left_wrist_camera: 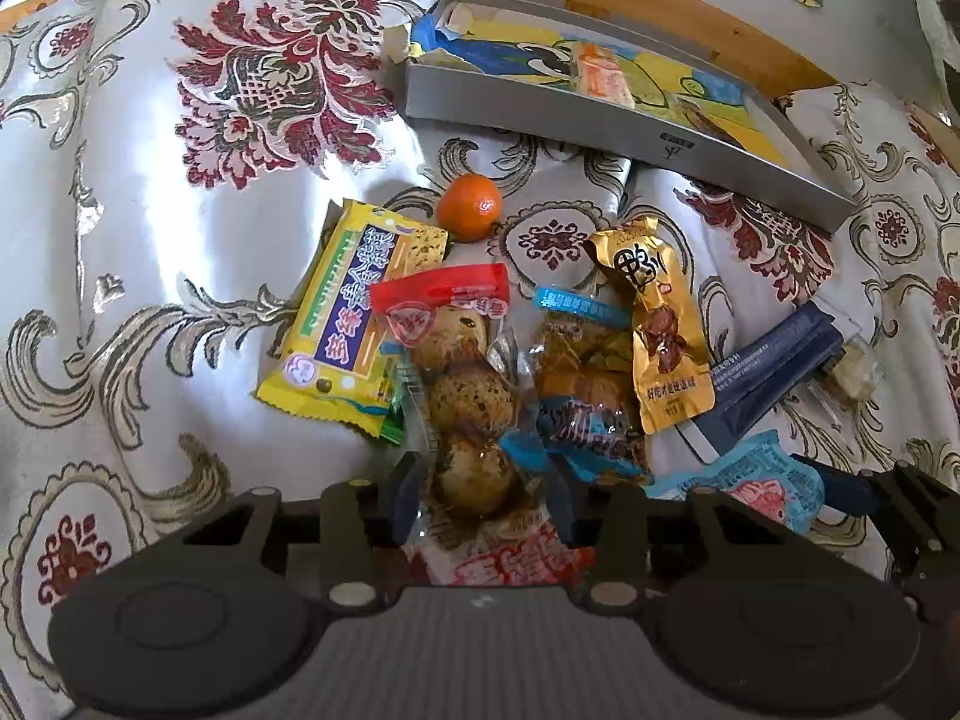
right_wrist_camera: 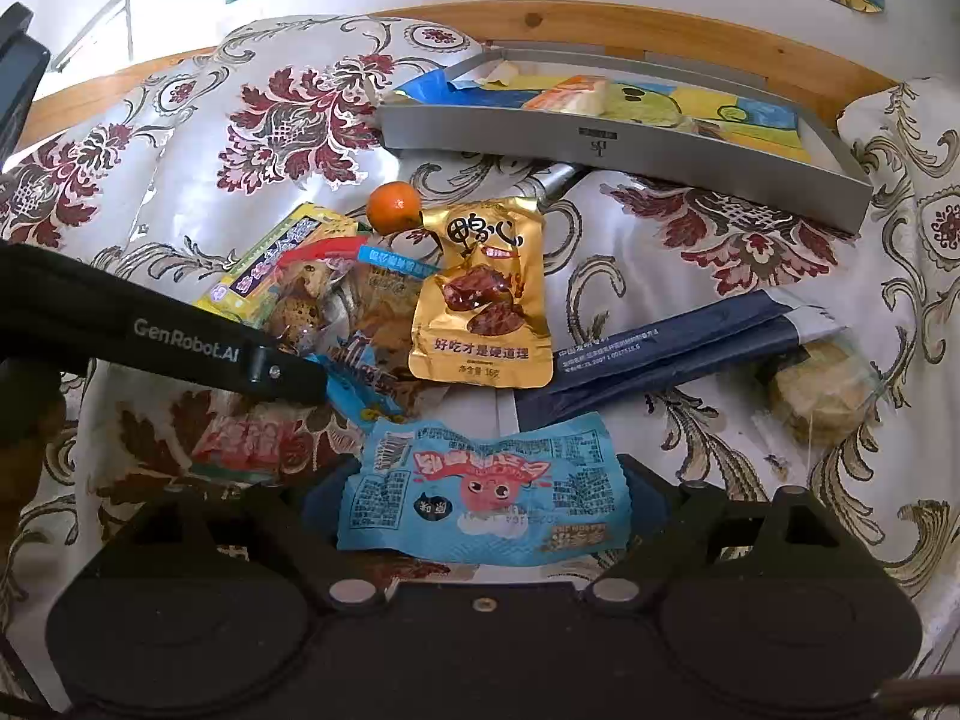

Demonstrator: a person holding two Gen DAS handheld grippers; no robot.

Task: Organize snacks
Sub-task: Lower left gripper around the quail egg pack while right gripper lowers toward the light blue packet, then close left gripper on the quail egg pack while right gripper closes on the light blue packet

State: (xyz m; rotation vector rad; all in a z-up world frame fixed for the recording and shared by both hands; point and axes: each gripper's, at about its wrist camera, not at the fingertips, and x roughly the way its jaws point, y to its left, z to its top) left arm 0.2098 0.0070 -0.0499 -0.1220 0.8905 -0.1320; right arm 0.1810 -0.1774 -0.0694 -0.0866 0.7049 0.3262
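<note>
A heap of snack packets lies on a floral tablecloth. My left gripper has its fingers closed halfway onto the clear, red-topped quail egg packet, flanking the lowest egg. Next to it are a yellow packet, a gold packet and a mandarin. My right gripper stands wide open, and a light blue packet lies flat between its fingers. Behind the heap, a grey tray holds an orange-and-white packet.
Two navy sachets and a clear-wrapped biscuit lie to the right. A red packet sits under the left gripper. The left gripper's black body crosses the right wrist view. A wooden edge and wall stand behind the tray.
</note>
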